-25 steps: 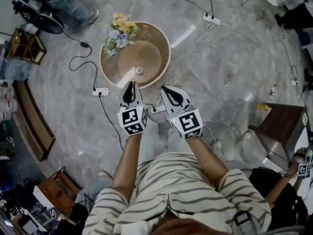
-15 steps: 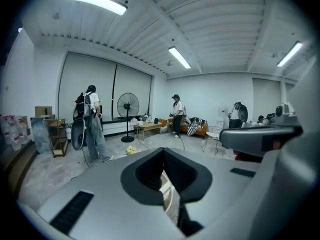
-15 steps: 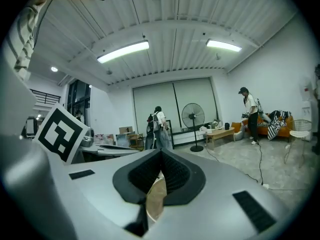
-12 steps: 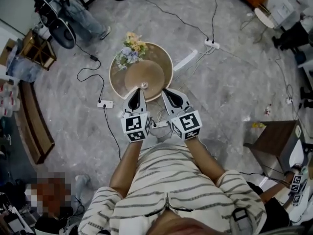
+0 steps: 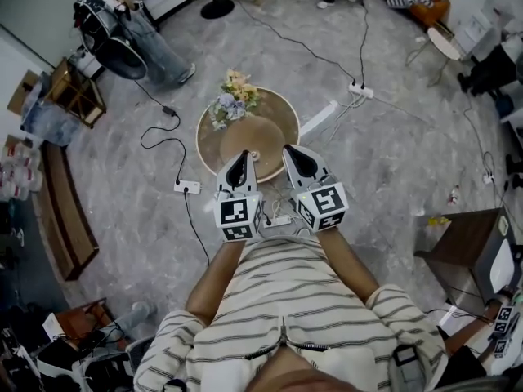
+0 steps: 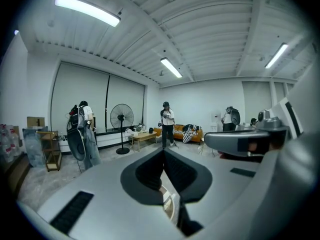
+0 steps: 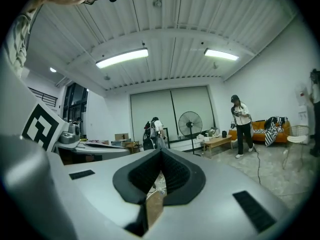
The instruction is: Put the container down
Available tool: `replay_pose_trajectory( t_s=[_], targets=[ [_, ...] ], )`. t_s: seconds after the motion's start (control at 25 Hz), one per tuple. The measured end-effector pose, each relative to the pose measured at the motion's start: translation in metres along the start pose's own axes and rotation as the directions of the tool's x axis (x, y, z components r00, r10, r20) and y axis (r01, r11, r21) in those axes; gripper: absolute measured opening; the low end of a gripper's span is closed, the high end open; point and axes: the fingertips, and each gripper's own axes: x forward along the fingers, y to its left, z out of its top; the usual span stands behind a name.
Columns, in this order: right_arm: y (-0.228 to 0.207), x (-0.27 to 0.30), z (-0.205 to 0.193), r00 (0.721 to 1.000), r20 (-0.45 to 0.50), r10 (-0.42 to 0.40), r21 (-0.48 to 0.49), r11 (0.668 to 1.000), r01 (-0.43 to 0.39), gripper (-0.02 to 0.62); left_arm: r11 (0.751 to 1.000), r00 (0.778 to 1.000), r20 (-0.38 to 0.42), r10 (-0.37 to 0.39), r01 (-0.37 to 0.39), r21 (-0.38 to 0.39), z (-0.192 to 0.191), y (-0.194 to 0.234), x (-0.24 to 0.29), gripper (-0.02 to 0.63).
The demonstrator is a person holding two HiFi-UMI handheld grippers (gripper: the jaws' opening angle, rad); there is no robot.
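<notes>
In the head view my left gripper (image 5: 239, 156) and right gripper (image 5: 291, 150) are held side by side in front of the person's striped shirt. Their tips reach over the near edge of a round wooden table (image 5: 274, 109). Both pairs of jaws are shut with nothing between them; the left gripper view (image 6: 163, 152) and the right gripper view (image 7: 161, 152) show the dark pads meeting. No container is in either gripper. A small pale object (image 5: 254, 155) lies on the table's inner disc between the tips.
A flower bouquet (image 5: 231, 98) lies on the table's far left. Power strips (image 5: 187, 187) (image 5: 360, 91) and cables run across the grey floor. A wooden bench (image 5: 61, 211) stands left, a brown side table (image 5: 462, 239) right. People and a standing fan (image 6: 122, 119) are across the room.
The head view has pulled back and shows more of the room. The round table now looks smaller and sits closer to the gripper tips. Both grippers keep their side-by-side pose.
</notes>
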Motion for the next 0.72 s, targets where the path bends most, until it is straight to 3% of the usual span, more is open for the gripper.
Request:
replay_pose_trajectory(
  t_s=[0.72],
  targets=[
    [0.016,0.014,0.007,1.000,0.020,0.000,-0.028,1.000,0.000,0.005,1.000,0.999,0.039,0.002,-0.002,-0.016,0.010,0.021,-0.007,-0.002]
  ],
)
